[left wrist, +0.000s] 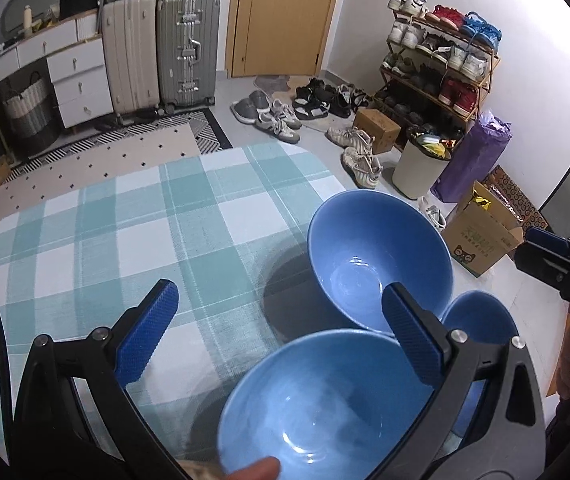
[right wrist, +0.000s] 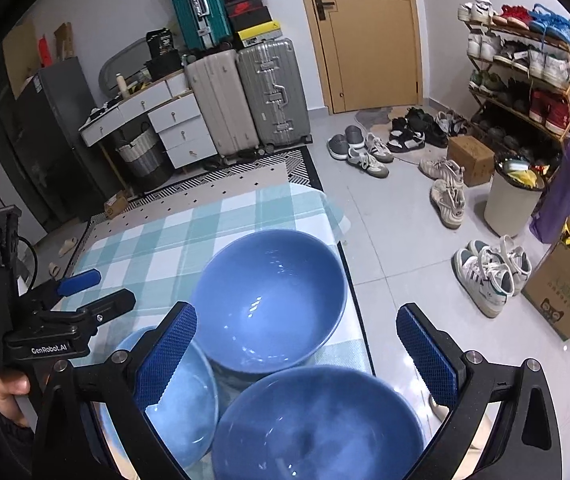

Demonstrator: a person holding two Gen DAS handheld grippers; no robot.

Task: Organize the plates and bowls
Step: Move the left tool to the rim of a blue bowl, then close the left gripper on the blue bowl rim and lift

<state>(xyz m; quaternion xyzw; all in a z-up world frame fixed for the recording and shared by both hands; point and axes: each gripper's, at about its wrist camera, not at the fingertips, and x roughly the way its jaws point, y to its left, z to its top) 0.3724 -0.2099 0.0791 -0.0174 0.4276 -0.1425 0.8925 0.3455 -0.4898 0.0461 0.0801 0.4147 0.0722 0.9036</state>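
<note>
Looking along our left gripper (left wrist: 279, 332), we see its fingers spread wide and grasping nothing, above a near blue bowl (left wrist: 317, 404); a far blue bowl (left wrist: 379, 256) and a smaller blue dish (left wrist: 481, 316) sit beside it on the checked tablecloth (left wrist: 125, 232). From the right wrist, our right gripper (right wrist: 297, 354) is likewise released and empty over the three pieces. We judge nothing stacked yet, so all the nesting remains.

Nearest blue bowl (right wrist: 317, 424) cut off by bottom edge; small bowl (left wrist: 481, 316) half hidden behind gripper finger (left wrist: 413, 340).
</note>
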